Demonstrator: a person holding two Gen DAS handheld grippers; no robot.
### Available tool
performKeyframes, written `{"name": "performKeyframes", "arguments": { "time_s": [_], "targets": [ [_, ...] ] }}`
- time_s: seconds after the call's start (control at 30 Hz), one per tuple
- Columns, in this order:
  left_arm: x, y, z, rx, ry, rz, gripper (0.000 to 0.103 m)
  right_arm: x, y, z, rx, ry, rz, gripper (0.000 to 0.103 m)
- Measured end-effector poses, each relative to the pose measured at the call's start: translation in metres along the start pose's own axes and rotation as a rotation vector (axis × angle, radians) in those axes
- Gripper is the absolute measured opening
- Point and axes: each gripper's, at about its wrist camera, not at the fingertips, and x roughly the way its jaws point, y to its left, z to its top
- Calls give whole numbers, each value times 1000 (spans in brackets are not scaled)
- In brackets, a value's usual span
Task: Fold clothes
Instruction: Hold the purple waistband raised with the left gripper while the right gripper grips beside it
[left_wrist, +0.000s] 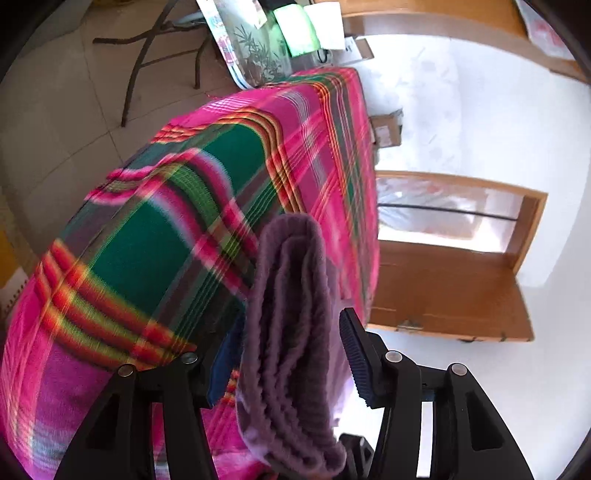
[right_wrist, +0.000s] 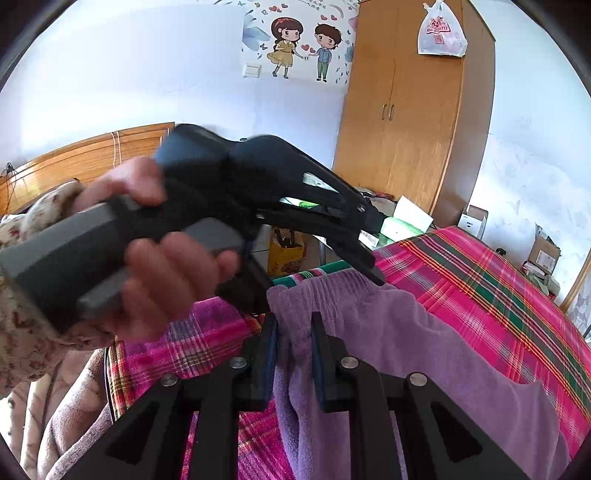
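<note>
A purple fleece garment (right_wrist: 406, 350) lies on the bed's pink, green and red plaid blanket (right_wrist: 480, 280). My right gripper (right_wrist: 294, 332) is shut on a bunched edge of it, near the blanket's near end. In the left wrist view a thick folded stack of the same purple garment (left_wrist: 291, 314) stands between the fingers of my left gripper (left_wrist: 291, 321). Those jaws stand wide, and the ribbed right pad (left_wrist: 354, 354) is bare and off the cloth. From the right wrist view a hand holds the left gripper (right_wrist: 373, 251), its tips at the garment's far edge.
A wooden wardrobe (right_wrist: 406, 110) with a plastic bag hung on it stands beyond the bed. Cardboard boxes (right_wrist: 543, 254) sit by the far wall. A wooden headboard (right_wrist: 92, 155) is at the left. Folding table legs (left_wrist: 147, 55) stand on the tiled floor past the bed.
</note>
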Motion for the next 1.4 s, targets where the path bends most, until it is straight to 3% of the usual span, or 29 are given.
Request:
{"name": "performKeyframes", "arguments": {
  "time_s": [0.03,0.2,0.23,0.27,0.73,0.97,1.4],
  "targets": [
    [3,0,4,-3,-2,11,54,0,1,0,-5,2,-1,17],
    [18,-10,14,44,24,59,33,4,2,2,-2,21,3,17],
    [19,-12,15,62,23,75,24,6,1,2,0,29,4,17],
    [19,-13,16,74,19,88,21,8,1,3,0,34,4,17],
    [-7,16,26,92,-50,65,13,43,22,9,-78,153,22,17],
    [-10,27,28,68,-54,46,13,43,18,6,-70,160,24,17],
    [-1,16,29,93,-38,65,15,43,20,8,-71,157,16,17]
  ]
}}
